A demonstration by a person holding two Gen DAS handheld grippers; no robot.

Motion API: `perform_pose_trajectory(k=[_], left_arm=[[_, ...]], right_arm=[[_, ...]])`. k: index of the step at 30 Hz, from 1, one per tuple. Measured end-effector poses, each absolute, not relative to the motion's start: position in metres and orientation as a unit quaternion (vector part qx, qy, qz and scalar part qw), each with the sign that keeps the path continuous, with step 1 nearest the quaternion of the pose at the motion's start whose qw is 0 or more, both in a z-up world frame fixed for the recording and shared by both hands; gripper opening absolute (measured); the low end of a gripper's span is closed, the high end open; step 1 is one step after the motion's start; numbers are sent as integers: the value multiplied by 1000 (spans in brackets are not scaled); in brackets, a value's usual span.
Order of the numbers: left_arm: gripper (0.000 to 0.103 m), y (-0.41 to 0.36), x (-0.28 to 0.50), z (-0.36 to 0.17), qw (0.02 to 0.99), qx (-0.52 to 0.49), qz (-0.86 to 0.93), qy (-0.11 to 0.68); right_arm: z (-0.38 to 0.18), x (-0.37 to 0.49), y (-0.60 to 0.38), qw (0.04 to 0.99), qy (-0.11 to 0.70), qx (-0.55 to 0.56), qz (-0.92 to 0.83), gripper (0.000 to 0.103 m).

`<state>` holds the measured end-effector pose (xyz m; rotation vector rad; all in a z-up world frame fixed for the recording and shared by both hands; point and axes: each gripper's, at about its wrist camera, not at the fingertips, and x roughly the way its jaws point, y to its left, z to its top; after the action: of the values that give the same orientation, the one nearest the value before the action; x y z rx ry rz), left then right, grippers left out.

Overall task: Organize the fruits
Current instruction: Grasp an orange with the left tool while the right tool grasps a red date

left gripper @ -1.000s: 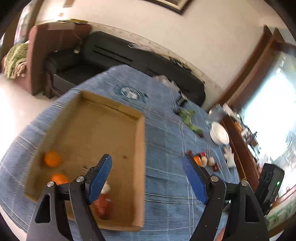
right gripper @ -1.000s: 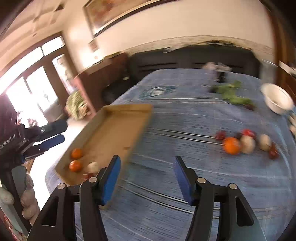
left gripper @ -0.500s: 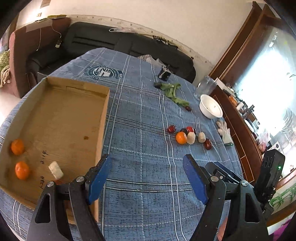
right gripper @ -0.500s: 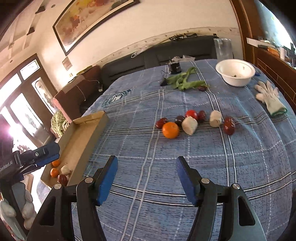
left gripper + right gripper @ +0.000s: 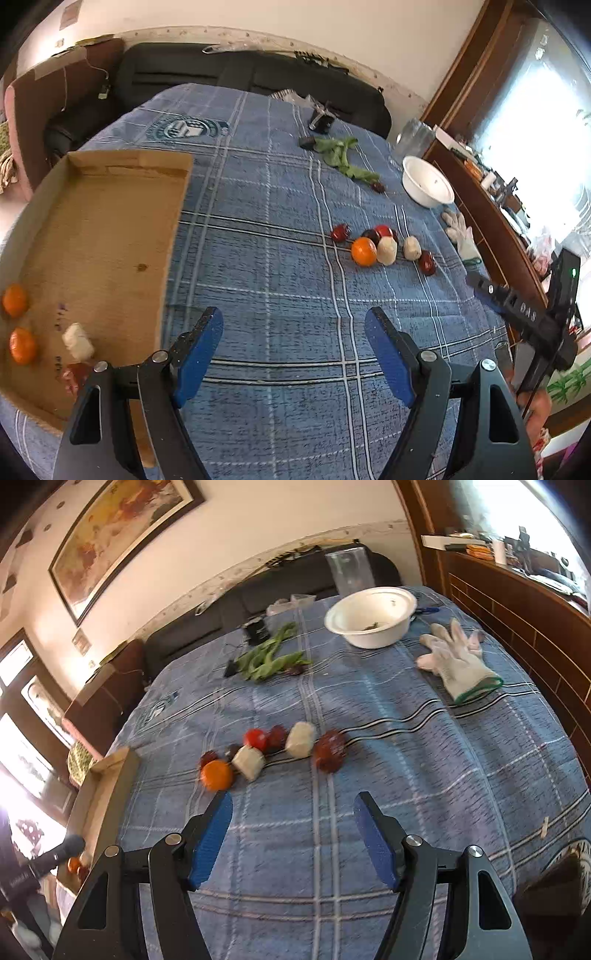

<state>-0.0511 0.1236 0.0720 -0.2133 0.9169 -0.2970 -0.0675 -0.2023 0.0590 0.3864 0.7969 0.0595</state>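
Note:
A cluster of fruits lies on the blue checked cloth: an orange (image 5: 364, 251) (image 5: 217, 774), two pale pieces (image 5: 386, 250) (image 5: 301, 739), and several red and dark ones (image 5: 330, 751). A cardboard tray (image 5: 110, 221) at the left holds two oranges (image 5: 14, 300), a pale piece (image 5: 77, 341) and a red fruit. My left gripper (image 5: 293, 354) is open and empty above the cloth beside the tray. My right gripper (image 5: 291, 834) is open and empty, just short of the cluster.
A white bowl (image 5: 371, 616), a white work glove (image 5: 456, 661) and green leaves (image 5: 269, 657) lie beyond the fruits. A wooden rail (image 5: 517, 620) runs along the right. A dark sofa (image 5: 240, 81) stands behind the table.
Both grippers have swung from the tray toward the fruit cluster. The right gripper has come much closer to the cluster. Both stay open and empty.

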Motion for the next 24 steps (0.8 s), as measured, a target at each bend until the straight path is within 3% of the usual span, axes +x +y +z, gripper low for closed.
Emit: perform_pose_trajectory(k=[7,13,16,22,24], left_arm=[[78,76,-35,62,882,-49,-170,437],[77,37,0,54,890,-20,-194,412],[61,20,19,44,885,-11,-210,416],[59,-1,41,27,881,14,-214,422],[52,-4,47,21,878,16,-215,427]], right_arm=[[44,-37,-228,893,397,213,1,73],[34,-6,-230,890,404,213,0,57],[30,3,-221,892,406,197,9,52],[22,6,-211,900,405,161,13,52],[17,9,-213,896,411,164,17,52]])
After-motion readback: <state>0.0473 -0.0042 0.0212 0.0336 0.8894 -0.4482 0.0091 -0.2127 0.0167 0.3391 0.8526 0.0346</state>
